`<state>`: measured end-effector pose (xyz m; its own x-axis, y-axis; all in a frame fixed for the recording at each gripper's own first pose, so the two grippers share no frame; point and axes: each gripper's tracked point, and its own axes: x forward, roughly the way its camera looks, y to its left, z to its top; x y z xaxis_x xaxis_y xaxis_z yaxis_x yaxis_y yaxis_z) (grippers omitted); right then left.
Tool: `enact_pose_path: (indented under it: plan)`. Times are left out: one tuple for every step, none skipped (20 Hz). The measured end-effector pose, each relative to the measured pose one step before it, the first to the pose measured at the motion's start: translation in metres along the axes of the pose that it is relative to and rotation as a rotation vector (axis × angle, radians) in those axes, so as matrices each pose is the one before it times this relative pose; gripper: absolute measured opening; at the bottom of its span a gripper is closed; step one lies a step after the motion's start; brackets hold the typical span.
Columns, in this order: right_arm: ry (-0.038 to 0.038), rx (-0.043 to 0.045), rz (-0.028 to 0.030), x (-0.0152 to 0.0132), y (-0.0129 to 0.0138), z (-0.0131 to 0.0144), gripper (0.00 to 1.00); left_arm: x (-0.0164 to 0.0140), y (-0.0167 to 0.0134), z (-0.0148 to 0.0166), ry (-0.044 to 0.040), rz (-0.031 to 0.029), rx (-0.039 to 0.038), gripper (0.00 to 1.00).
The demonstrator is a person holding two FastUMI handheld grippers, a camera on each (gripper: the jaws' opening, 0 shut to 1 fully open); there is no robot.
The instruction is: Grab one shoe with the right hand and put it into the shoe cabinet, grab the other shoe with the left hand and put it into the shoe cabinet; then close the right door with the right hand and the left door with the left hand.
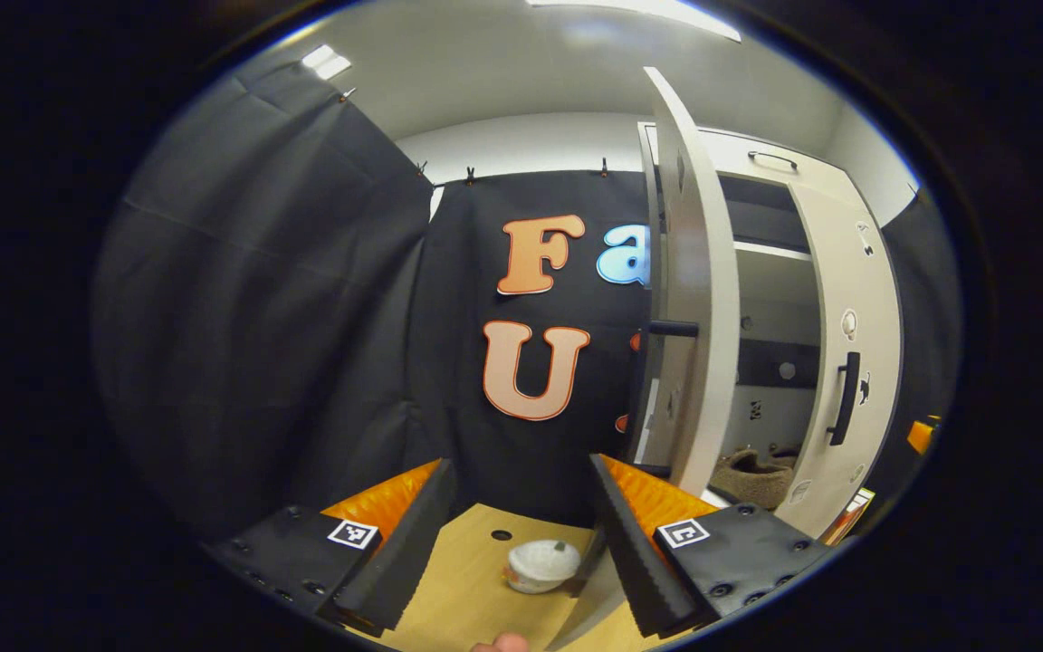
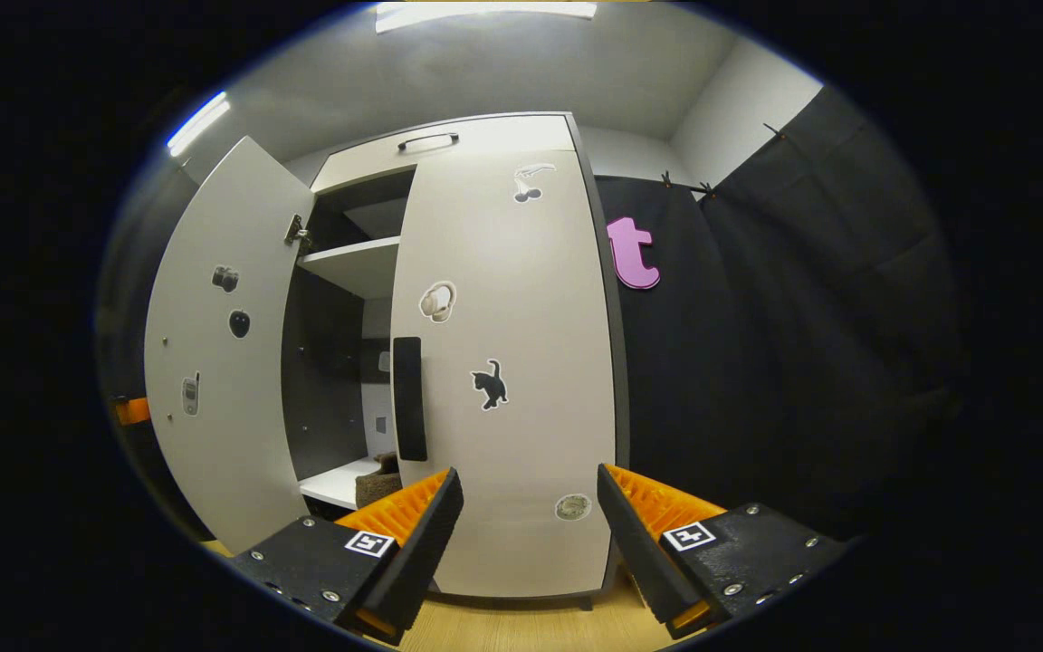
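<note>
The white shoe cabinet (image 2: 485, 136) stands ahead on a wooden floor. Its left door (image 1: 693, 299) hangs wide open, seen edge-on in the left gripper view. The right door (image 2: 503, 362), with stickers and a black handle (image 2: 408, 398), is closed or nearly so. Brown fuzzy shoes (image 1: 752, 475) lie on the bottom shelf, and one shoe (image 2: 379, 480) peeks past the right door's edge. My left gripper (image 1: 521, 543) is open and holds nothing, left of the open door. My right gripper (image 2: 526, 534) is open and holds nothing, facing the right door a short way off.
A small white bowl-like object (image 1: 541, 566) sits on the wooden floor (image 1: 467, 552) between my left fingers. A fingertip (image 1: 499, 643) shows at the bottom edge. Black cloth walls (image 1: 286, 317) close in the booth. An upper shelf (image 2: 354, 263) sits inside the cabinet.
</note>
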<state>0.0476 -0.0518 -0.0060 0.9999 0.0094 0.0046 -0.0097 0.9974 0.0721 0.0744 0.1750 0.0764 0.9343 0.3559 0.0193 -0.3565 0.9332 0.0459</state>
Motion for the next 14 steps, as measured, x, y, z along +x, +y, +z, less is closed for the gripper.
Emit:
enact_pose_path:
  plan:
    - [-0.00041, -0.00204, -0.00061, -0.00123, -0.00048, 0.00071, 0.92, 0.00611, 0.00033, 0.00413, -0.00485, -0.00096, 0.00463, 0.96]
    - [-0.00269, -0.00322, -0.00221, 0.00018, -0.00089, 0.00128, 0.92, 0.00371, 0.00192, 0.00398, -0.01291, 0.00874, 0.00479, 0.96]
    - [-0.00037, -0.00429, -0.00828, -0.00010, -0.00176, 0.00039, 0.92, -0.00019, -0.00016, -0.00064, -0.00501, -0.00315, 0.00598, 0.94]
    - [-0.00388, -0.00281, -0.00391, -0.00025, -0.00098, 0.00114, 0.92, -0.00211, -0.00104, -0.00053, -0.00272, -0.00517, 0.00918, 0.96]
    - [-0.00371, -0.00098, 0.00074, 0.00007, 0.00124, 0.00200, 0.92, 0.00040, -0.00131, 0.00141, -0.00110, -0.00790, 0.00663, 0.96]
    - [-0.00321, -0.00192, 0.00274, 0.00070, 0.00133, 0.00099, 0.92, -0.00009, -0.00233, 0.00082, 0.00186, -0.01161, 0.00757, 0.96]
    - [-0.00205, -0.00297, 0.00077, 0.00079, 0.00086, 0.00138, 0.92, -0.00022, -0.00314, 0.00089, 0.00386, -0.01980, 0.01251, 0.95]
    - [-0.00087, 0.00062, 0.00418, 0.00009, 0.00166, 0.00086, 0.92, -0.00387, -0.00443, 0.00172, 0.00550, -0.01750, 0.01764, 0.93]
    - [-0.00305, 0.00556, 0.00661, 0.00125, 0.00224, 0.00179, 0.92, 0.00152, -0.00560, 0.00062, 0.00005, -0.01159, 0.01881, 0.90]
    - [-0.00248, 0.00554, 0.00492, 0.00124, 0.00172, 0.00106, 0.92, 0.00025, -0.00670, 0.00173, -0.00198, -0.00811, 0.01719, 0.90]
    - [0.00076, 0.00292, 0.00415, 0.00070, 0.00119, -0.00052, 0.92, -0.00081, -0.00487, 0.00130, -0.00209, -0.00524, 0.00758, 0.90]
    - [0.00099, 0.00116, 0.00439, -0.00003, 0.00165, -0.00101, 0.92, -0.00087, -0.00435, 0.00110, -0.00156, -0.00596, -0.00338, 0.94]
    - [0.00192, -0.00128, 0.00328, 0.00008, 0.00087, -0.00073, 0.92, -0.00301, -0.00616, -0.00011, 0.00255, -0.01430, -0.00772, 0.94]
    - [0.00336, -0.00294, 0.00357, -0.00015, 0.00106, -0.00107, 0.92, -0.00213, -0.00704, 0.00006, 0.00342, -0.01818, -0.01152, 0.96]
